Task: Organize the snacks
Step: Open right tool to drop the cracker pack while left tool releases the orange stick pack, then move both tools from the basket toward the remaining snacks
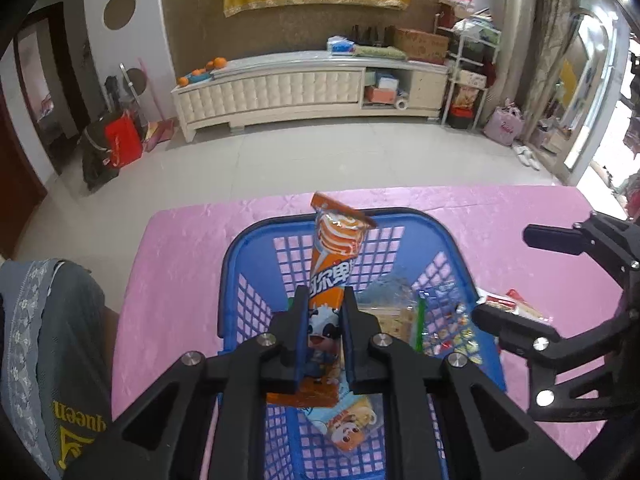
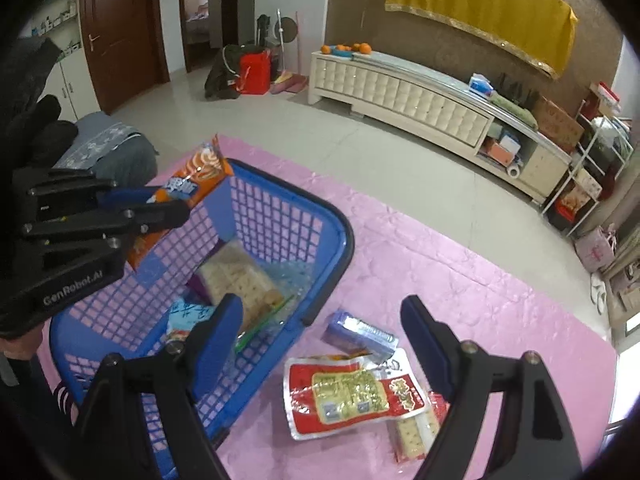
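Observation:
My left gripper (image 1: 325,300) is shut on a long orange snack packet (image 1: 334,256) with a cartoon cow, held above the blue plastic basket (image 1: 230,280). From the right wrist view the same left gripper (image 2: 176,210) and orange packet (image 2: 196,178) hang over the basket (image 2: 336,236) near its left rim. Cracker packs (image 2: 240,280) and other snacks lie inside. My right gripper (image 2: 324,320) stands open over the pink cloth, above a red-and-yellow packet (image 2: 348,394), a small purple pack (image 2: 356,334) and a cracker pack (image 2: 412,436). In the left wrist view the right gripper (image 1: 516,276) is beside the basket.
A pink cloth (image 2: 460,280) covers the table. A person's grey sleeve (image 1: 44,340) is at the left table edge. Beyond the table are a tiled floor, a white cabinet (image 1: 280,92) along the wall and a metal rack (image 1: 468,76) with boxes.

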